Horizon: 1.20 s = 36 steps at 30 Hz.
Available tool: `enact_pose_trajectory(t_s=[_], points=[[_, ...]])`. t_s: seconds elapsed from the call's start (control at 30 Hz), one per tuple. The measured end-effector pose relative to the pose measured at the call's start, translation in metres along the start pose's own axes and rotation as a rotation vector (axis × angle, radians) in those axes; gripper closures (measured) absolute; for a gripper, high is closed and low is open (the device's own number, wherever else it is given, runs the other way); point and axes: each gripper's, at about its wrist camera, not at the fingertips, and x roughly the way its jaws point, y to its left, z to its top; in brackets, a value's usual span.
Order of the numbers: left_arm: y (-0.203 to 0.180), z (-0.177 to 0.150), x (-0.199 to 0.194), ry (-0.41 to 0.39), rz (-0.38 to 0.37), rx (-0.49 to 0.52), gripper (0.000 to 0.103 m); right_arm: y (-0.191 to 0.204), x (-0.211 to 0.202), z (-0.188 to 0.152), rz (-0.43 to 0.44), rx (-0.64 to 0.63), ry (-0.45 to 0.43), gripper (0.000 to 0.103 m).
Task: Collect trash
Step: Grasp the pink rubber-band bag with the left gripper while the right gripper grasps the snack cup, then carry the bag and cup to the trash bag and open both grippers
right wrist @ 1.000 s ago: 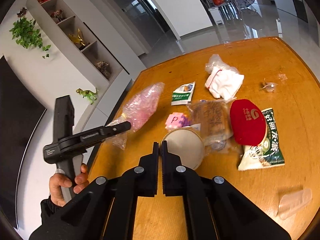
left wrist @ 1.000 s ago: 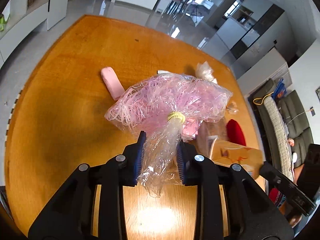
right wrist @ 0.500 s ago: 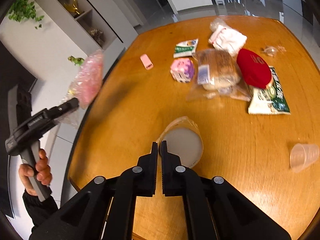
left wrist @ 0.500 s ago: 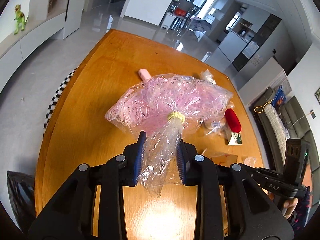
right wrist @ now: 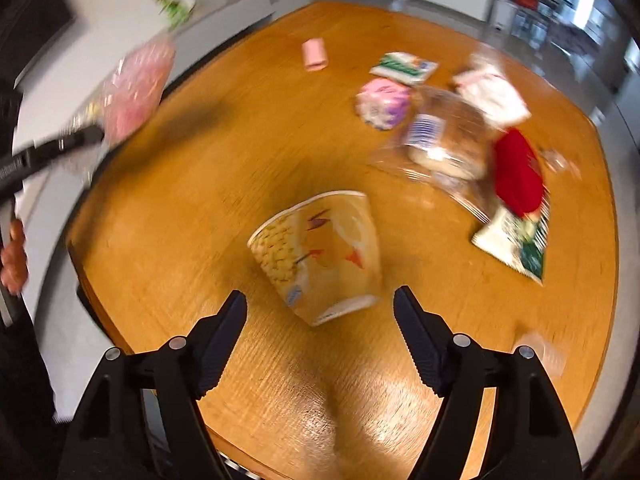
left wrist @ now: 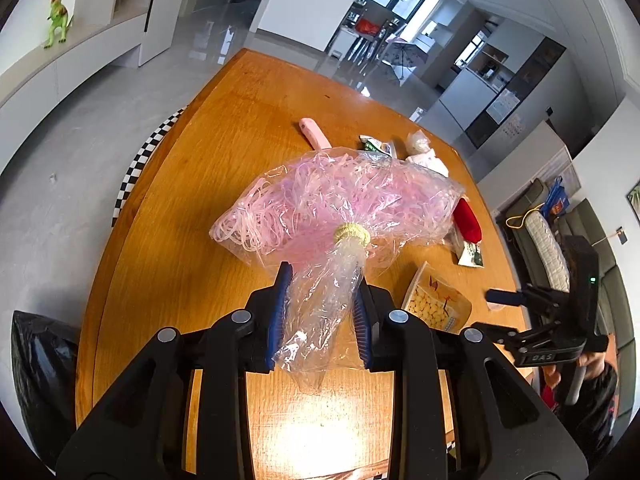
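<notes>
The left gripper (left wrist: 320, 312) pinches the crumpled clear neck of a plastic bag (left wrist: 340, 208) between its blue pads; the bag, stuffed with pink shreds and tied off by a yellow band, bulges out just ahead of the fingertips, above the wooden table (left wrist: 192, 184). Beyond it on the tabletop lie a pink eraser-like block (left wrist: 312, 136) and some wrappers, and low to the left of this gripper, off the table's edge, stands a black trash bag (left wrist: 36, 364).

The right gripper (right wrist: 320, 312) has just been opening and its jaws now stand wide apart, holding nothing. A paper bowl (right wrist: 320, 252) lies tipped on its side on the table just ahead of and between the fingertips (the view is blurred, so I cannot tell whether either tip touches it). Farther ahead and to the right lie a bagged bread roll (right wrist: 444, 140), a red pouch (right wrist: 518, 172) and a green-and-white wrapper (right wrist: 516, 244).
</notes>
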Motion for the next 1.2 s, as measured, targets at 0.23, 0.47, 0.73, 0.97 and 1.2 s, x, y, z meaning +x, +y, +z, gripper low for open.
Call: enact_pose_trajectory(t_s=[0.23,0.47,0.73,0.97,1.2], points=[[0.013,-0.004,-0.011,-0.014,0.023,-0.027,0.075,0.025,0.051,0.027,-0.125,-0.222,0.148,0.022],[0.037,-0.010,-0.033,-0.056,0.065,-0.057,0.075,0.026,0.068,0.027,-0.069,-0.152,0.160,0.050],[0.064,-0.036,-0.082,-0.119,0.118,-0.082,0.075,0.096,0.036,0.027,0.017,-0.189,0.034,0.050],[0.109,-0.082,-0.138,-0.171,0.245,-0.158,0.074,0.197,0.018,0.031,0.214,-0.282,-0.038,0.050],[0.164,-0.140,-0.191,-0.203,0.427,-0.259,0.074,0.305,0.023,0.020,0.376,-0.415,-0.027,0.050]])
